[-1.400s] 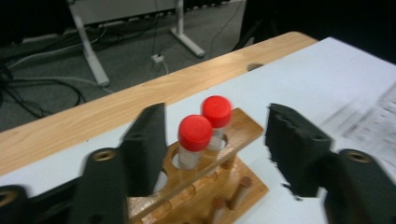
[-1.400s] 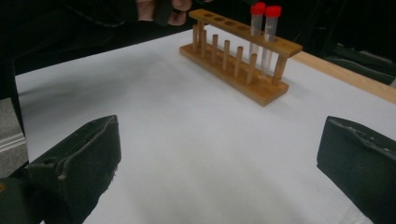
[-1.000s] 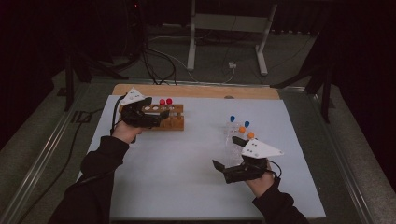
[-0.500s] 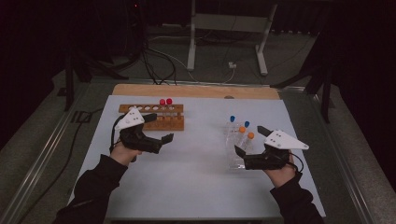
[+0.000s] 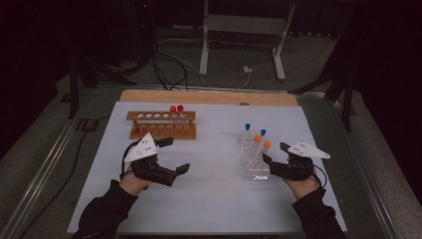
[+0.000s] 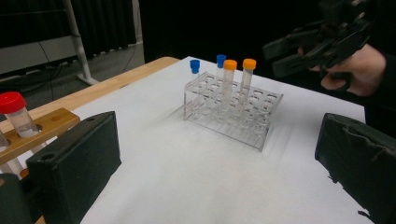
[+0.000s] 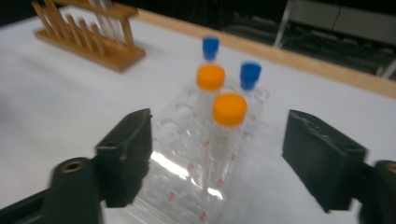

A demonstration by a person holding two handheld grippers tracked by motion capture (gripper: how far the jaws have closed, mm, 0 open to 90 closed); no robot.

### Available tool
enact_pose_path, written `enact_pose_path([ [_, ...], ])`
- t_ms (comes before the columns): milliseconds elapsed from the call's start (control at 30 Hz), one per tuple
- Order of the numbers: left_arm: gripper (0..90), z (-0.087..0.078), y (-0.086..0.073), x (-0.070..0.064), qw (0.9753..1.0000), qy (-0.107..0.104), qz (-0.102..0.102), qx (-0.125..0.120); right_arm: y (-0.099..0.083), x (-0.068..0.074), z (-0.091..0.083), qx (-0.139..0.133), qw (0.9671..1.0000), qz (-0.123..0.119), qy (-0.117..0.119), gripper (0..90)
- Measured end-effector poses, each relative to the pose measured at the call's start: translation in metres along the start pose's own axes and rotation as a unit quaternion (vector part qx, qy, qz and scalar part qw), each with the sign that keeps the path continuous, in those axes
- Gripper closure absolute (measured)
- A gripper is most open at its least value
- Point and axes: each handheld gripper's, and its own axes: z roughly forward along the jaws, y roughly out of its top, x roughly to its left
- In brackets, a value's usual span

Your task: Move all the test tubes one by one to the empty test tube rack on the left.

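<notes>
Right gripper (image 7: 217,163) gaping wide at the nearest orange-capped tube (image 7: 229,122); I'd centre on it below the cap, then squeeze gently.

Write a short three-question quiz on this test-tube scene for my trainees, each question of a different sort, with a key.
1. True or false: the clear plastic rack holds two orange-capped tubes and two blue-capped tubes.
2. Which rack holds the red-capped tubes? A) the wooden rack B) the clear plastic rack C) neither
3. Fill in: the right gripper is open and faces the ____ rack, while the left gripper is open too.

Key: 1 true; 2 A; 3 clear plastic.
</notes>
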Motion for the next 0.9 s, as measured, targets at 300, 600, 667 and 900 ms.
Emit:
enact_pose_path([
  [300,1.0,0.005,-0.009,-0.001,0.9999,-0.007,-0.002,0.010,-0.007,-0.005,0.022,0.029,0.9994,0.015,0.014,54.7],
  [600,1.0,0.007,-0.010,-0.002,0.9999,-0.013,-0.001,0.010,-0.008,-0.005,0.033,0.047,0.9987,0.017,0.009,71.9],
  [667,1.0,0.007,-0.010,-0.001,0.9999,-0.013,-0.004,0.007,-0.008,-0.007,0.034,0.046,0.9986,0.022,0.008,74.0],
  [900,1.0,0.007,-0.011,0.000,0.9998,-0.016,-0.009,0.006,-0.003,-0.006,0.030,0.041,0.9990,0.018,0.003,74.8],
])
